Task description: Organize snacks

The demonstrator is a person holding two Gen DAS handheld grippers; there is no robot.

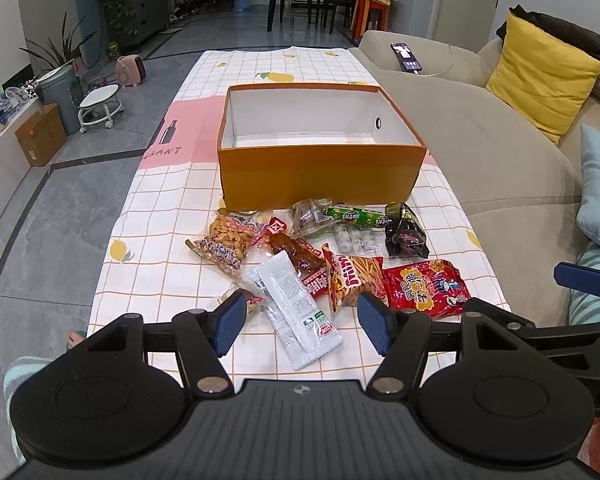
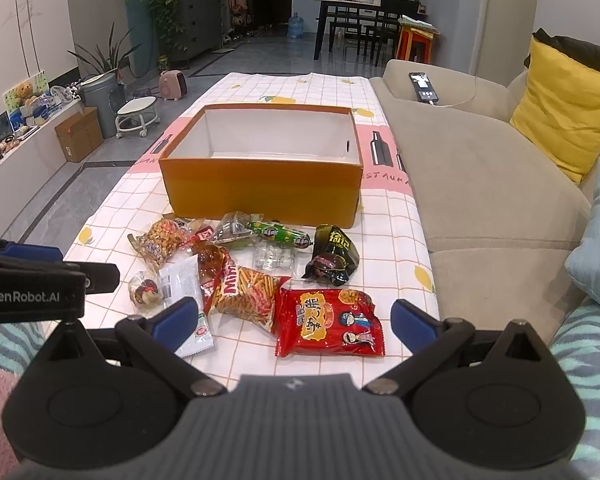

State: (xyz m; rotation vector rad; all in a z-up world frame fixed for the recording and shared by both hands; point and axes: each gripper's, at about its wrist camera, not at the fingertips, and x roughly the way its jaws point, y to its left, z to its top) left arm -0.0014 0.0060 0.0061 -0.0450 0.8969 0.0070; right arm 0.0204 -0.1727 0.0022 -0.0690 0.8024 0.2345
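Plainly, "GenRobot.AI" marks the left gripper; it and the right gripper gape wide, holding nothing. At twelve o'clock the orange cardboard box stands with nothing seen inside; loose snack packets, one orange bag lettered "Mimi", lie before it.

Right gripper at bottom of frame, jaws wide apart, nothing between pads. Red snack bag lies just ahead, between fingers. Stick-snack bag touching its left edge. White sachet lower left. Orange box mid-frame, open top, white inside. Left gripper at left edge. Beige sofa right.
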